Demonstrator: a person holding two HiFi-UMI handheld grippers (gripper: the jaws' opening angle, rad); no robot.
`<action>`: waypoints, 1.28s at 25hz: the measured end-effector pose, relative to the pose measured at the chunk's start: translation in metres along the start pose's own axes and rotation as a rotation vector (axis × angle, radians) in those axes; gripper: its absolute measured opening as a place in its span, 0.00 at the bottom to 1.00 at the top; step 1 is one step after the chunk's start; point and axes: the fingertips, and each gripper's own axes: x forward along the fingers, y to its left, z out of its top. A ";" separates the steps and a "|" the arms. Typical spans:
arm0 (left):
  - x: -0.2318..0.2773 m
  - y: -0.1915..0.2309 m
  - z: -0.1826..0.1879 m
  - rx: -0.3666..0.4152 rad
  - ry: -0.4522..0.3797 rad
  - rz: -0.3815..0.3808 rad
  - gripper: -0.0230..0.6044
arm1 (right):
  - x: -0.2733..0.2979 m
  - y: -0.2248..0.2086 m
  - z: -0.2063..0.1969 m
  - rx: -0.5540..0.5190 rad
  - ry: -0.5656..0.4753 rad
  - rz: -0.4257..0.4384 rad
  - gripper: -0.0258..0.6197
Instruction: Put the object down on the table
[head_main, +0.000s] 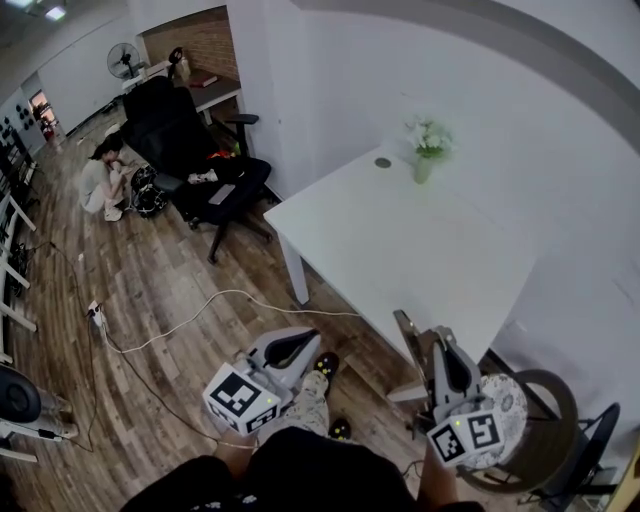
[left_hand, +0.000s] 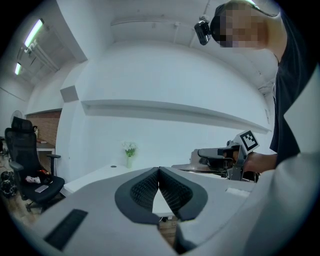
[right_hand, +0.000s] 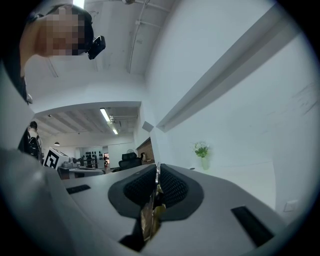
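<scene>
My right gripper (head_main: 428, 338) is shut on a thin, flat, brownish shiny object (head_main: 405, 335), held in the air just off the near edge of the white table (head_main: 400, 250). In the right gripper view the object (right_hand: 151, 215) shows edge-on, pinched between the black ribbed pads (right_hand: 172, 187). My left gripper (head_main: 303, 345) hangs over the wooden floor to the left of the table, shut with nothing in it. Its pads (left_hand: 142, 189) meet at the tip in the left gripper view, where the right gripper (left_hand: 200, 156) and the flat object (left_hand: 192, 166) appear at the right.
A small vase of white flowers (head_main: 427, 148) and a small round disc (head_main: 383, 162) stand at the table's far edge by the wall. A black office chair (head_main: 190, 150), a person sitting on the floor (head_main: 100, 182) and a cable (head_main: 200, 310) lie to the left. A round stool (head_main: 525, 430) is at the lower right.
</scene>
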 end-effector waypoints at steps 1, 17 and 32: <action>0.006 0.003 0.001 0.007 -0.006 -0.008 0.03 | 0.003 -0.004 0.000 0.001 -0.001 -0.006 0.08; 0.112 0.073 0.012 0.001 0.007 -0.113 0.03 | 0.089 -0.084 -0.013 0.022 0.052 -0.129 0.08; 0.181 0.148 -0.008 -0.036 0.073 -0.140 0.03 | 0.173 -0.157 -0.083 0.089 0.174 -0.251 0.08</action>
